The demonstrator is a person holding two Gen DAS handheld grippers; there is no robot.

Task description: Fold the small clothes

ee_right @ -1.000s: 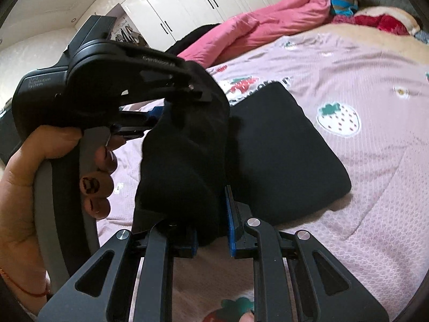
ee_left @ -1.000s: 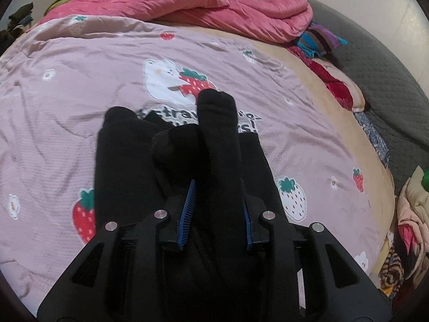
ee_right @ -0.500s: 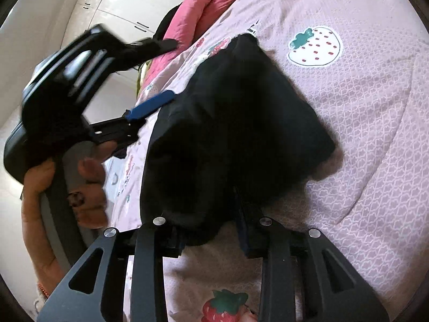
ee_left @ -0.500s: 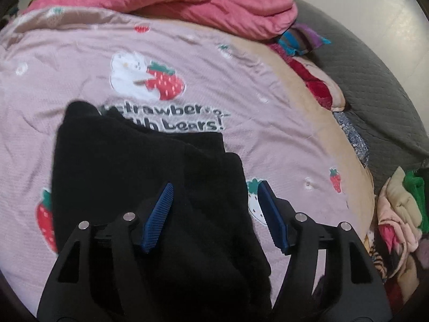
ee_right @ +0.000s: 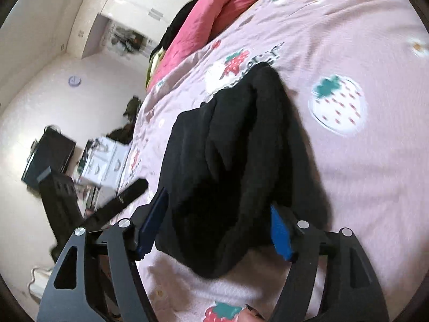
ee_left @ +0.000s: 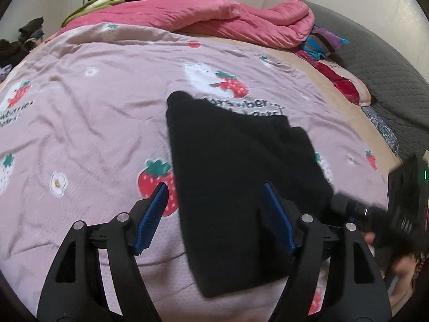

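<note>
The bed (ee_left: 88, 123), under its pale pink quilted cover printed with strawberries and bears, carried everything I was working with, and the rumpled bright pink duvet (ee_left: 214, 18) lay bunched along its far edge. In the middle of that cover sat the small black knitted garment (ee_left: 241, 171), and it was the thing that had changed: a second before, a long tongue of it stood up between the pads of my left gripper and a thick wad of it was pinched in my right one, whereas now it lay down on the bed as a compact, roughly rectangular bundle with one layer doubled over another. My left gripper (ee_left: 214, 214) had let go; its jaws were opening, the blue pads standing well apart either side of the near part of the cloth without pressing on it, and it had slid sideways, so the bundle now sat right of centre in its view. My right gripper (ee_right: 214, 225) had released as well, its jaws opening wide with the black fabric heaped between the pads but no longer squeezed. In the left view the right gripper showed as a dark blur at the bundle's right edge. I judged that this fold had been laid and dropped, though the heap looked lumpy from the right side, so it probably wanted smoothing or one more fold before I could call this piece finished.
</note>
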